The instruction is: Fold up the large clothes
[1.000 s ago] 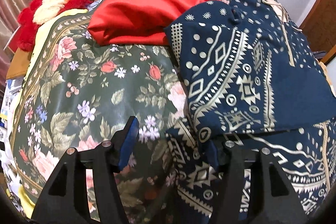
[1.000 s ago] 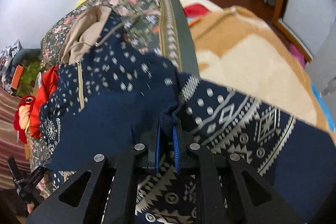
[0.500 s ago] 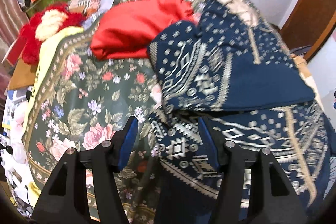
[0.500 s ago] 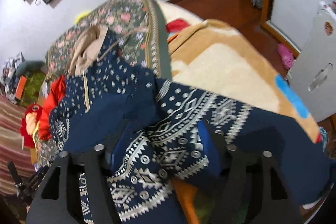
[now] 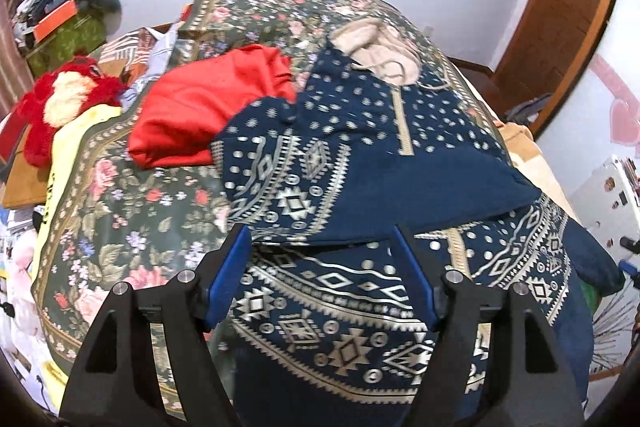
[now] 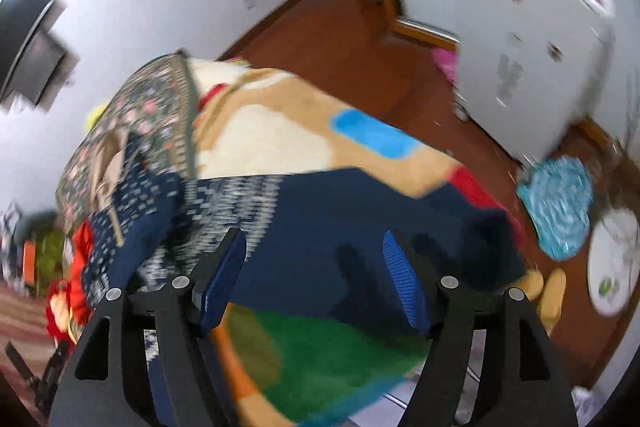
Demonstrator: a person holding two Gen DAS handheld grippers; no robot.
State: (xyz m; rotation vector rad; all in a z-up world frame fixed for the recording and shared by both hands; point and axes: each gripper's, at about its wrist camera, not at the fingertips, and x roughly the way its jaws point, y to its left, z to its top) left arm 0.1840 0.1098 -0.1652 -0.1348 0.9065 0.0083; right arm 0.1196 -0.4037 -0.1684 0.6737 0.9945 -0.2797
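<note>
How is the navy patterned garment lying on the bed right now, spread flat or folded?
Partly folded: the navy garment with cream geometric print has one section turned over across its middle, its straight edge lying above the lower hem.

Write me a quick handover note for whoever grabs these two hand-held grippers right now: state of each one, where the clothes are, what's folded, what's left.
Left hand-held gripper: jaws opening, nothing between them, above the near hem of the navy patterned garment.
Right hand-held gripper: jaws opening, empty, over the garment's plain navy side; that view is blurred.
Things: the garment lies on the floral bedspread, hood at the far end, one patterned side folded across its front. A red garment lies bunched beside it.
Done: that one fold.
Left: the remaining folds on the navy one; probably the red one after.
</note>
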